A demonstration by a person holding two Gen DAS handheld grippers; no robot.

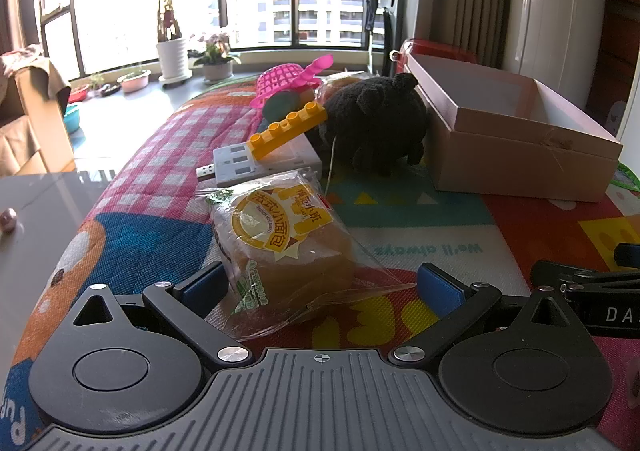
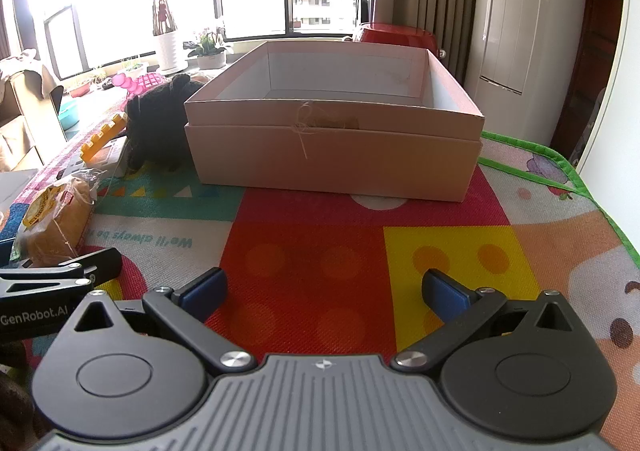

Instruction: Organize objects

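Left gripper (image 1: 320, 285), nearest the lens, jaws spread wide around a clear-wrapped round bread roll with a yellow printed label (image 1: 280, 239); left blue pad (image 1: 202, 285) beside or just touching the wrapper, contact not certain, right pad clear of the bread, only the loose film tail reaching toward it. Nothing pinched yet. Judged as positioned for a grasp, roll centred between the jaws so that closing would catch its sides.

Right gripper (image 2: 325, 291), jaws likewise spread wide and holding nothing, over the bright patterned play mat (image 2: 312, 259) covering the surface, aimed squarely at the open pale pink cardboard box (image 2: 332, 159); probably waiting in front of the likely container.

Beyond the roll, a white flat device with a USB plug (image 1: 256, 165), a yellow studded plastic building brick (image 1: 288, 129) propped aslant across it. Behind these, a black plush toy animal (image 1: 372, 123) pressed against the box's left wall. Farther back, a pink plastic mesh basket (image 1: 286, 81) tipped over, a green disc-shaped object (image 1: 282, 105) at its mouth, and a second wrapped item too hidden to identify.

Box interior apparently bare, floor only partly visible; sorting judged barely begun.
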